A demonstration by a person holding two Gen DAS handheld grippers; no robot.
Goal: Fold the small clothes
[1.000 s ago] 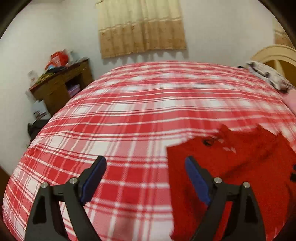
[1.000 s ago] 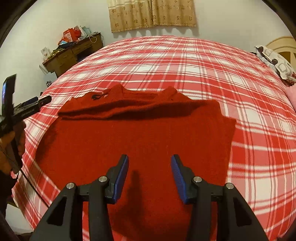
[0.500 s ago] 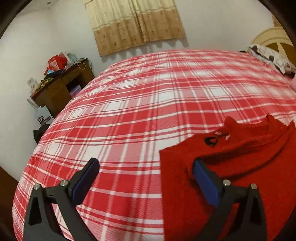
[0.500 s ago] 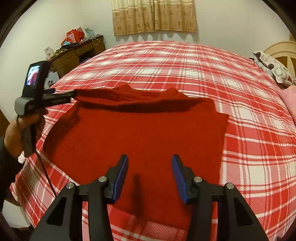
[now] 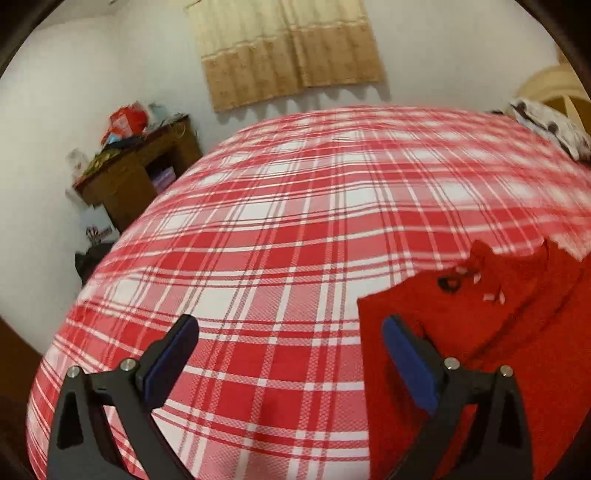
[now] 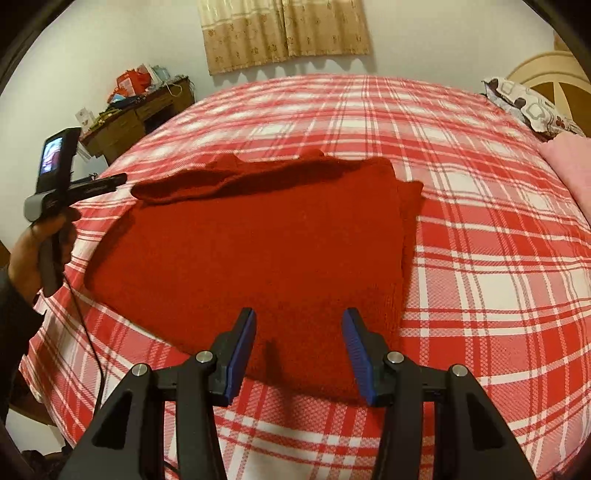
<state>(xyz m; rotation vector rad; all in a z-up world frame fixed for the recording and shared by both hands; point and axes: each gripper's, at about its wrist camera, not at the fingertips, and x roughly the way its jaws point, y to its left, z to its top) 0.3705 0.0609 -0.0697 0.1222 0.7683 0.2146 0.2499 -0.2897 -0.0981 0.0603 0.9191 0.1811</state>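
Note:
A red knitted garment [image 6: 258, 251] lies spread flat on the red and white plaid bedspread [image 6: 480, 229]; its upper edge is bunched into a ridge. In the left wrist view the garment [image 5: 480, 332] fills the lower right. My left gripper [image 5: 290, 338] is open and empty, its right finger just over the garment's left edge. It also shows in the right wrist view as a hand-held unit [image 6: 70, 192] at the garment's upper left corner. My right gripper [image 6: 298, 330] is open and empty, hovering over the garment's near edge.
A wooden desk [image 6: 140, 114] with clutter stands left of the bed. A curtain [image 6: 288, 33] hangs on the far wall. A patterned pillow [image 6: 528, 107] and pink cloth [image 6: 569, 166] lie at the bed's right, by the headboard [image 6: 554, 74].
The right gripper pulled back toward the garment's near edge. The left gripper drew away left from the garment's corner, which now lies on the bed.

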